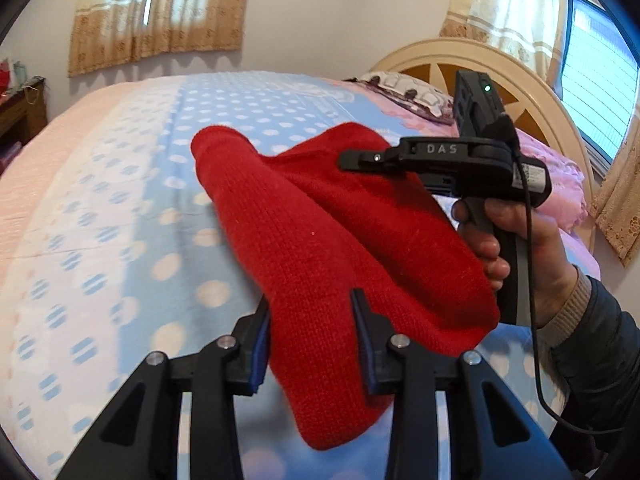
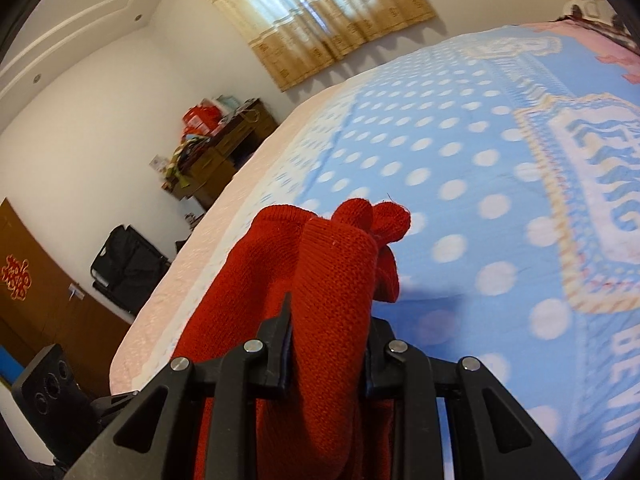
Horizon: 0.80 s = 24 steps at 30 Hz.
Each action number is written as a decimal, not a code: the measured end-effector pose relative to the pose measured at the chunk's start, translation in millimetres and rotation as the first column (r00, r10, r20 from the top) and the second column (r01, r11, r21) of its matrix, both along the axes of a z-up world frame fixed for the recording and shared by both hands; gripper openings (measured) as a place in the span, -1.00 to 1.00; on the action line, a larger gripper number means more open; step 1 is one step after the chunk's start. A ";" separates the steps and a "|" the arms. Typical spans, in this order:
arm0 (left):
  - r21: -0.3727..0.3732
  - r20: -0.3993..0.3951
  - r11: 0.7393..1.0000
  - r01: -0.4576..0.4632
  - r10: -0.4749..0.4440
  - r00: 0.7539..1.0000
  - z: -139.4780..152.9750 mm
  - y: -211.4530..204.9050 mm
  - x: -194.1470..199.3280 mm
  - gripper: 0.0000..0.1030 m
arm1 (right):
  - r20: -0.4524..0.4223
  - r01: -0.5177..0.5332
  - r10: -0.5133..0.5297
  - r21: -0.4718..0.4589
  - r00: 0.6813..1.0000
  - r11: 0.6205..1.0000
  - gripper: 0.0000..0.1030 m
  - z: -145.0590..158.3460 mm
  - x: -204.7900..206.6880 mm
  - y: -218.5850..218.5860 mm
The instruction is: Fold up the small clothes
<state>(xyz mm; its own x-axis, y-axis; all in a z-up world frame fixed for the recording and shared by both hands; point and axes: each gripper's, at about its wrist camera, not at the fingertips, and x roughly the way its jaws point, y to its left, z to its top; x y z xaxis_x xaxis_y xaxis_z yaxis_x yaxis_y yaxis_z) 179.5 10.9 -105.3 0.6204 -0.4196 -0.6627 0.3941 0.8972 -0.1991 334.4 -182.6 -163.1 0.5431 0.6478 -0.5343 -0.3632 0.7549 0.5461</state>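
A red knitted garment [image 1: 320, 240] is held up above the bed between both grippers. My left gripper [image 1: 314, 320] is shut on a thick fold of its near edge. My right gripper [image 2: 330, 320] is shut on the red garment [image 2: 320, 280], which bulges up between its jaws, with a bunched end beyond. In the left wrist view the right gripper [image 1: 360, 160] reaches in from the right, its tips against the cloth's far part. The garment's lower part hangs out of sight.
The bed [image 1: 120, 200] has a blue polka-dot cover, with pink pillows [image 1: 560, 176] and a cream headboard [image 1: 500, 60] at the right. A wooden desk [image 2: 224, 148] with clutter and a black bag [image 2: 128, 260] stand beyond the bed's far edge.
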 end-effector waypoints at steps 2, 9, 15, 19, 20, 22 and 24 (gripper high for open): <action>0.002 0.017 1.000 -0.025 0.025 1.000 4.4 11.4 -6.7 -0.27 | 0.004 -0.021 0.021 0.000 1.000 1.000 -0.49 2.2 -4.8 15.6; 0.013 0.045 0.995 -0.101 0.101 0.994 11.1 40.6 -22.9 -0.28 | 0.013 -0.089 0.089 -0.005 0.996 0.996 -0.50 8.2 -11.3 63.5; 0.013 0.053 0.990 -0.137 0.136 0.989 6.7 55.2 -36.9 -0.28 | 0.021 -0.136 0.136 -0.013 0.990 0.991 -0.50 13.1 -20.9 98.6; 0.007 0.056 0.988 -0.156 0.156 0.986 6.4 69.2 -46.3 -0.28 | 0.023 -0.158 0.159 -0.023 0.987 0.987 -0.50 15.4 -24.3 118.3; 0.006 0.057 0.987 -0.162 0.161 0.985 7.5 70.8 -49.2 -0.28 | 0.024 -0.163 0.164 -0.025 0.986 0.986 -0.50 15.3 -24.0 121.6; 0.003 0.060 0.985 -0.172 0.171 0.983 7.3 76.3 -52.5 -0.28 | 0.026 -0.176 0.177 -0.031 0.984 0.984 -0.50 16.5 -25.9 130.2; -0.001 0.061 0.982 -0.186 0.186 0.981 6.2 84.2 -55.6 -0.28 | 0.027 -0.187 0.188 -0.037 0.982 0.982 -0.50 17.1 -26.9 139.5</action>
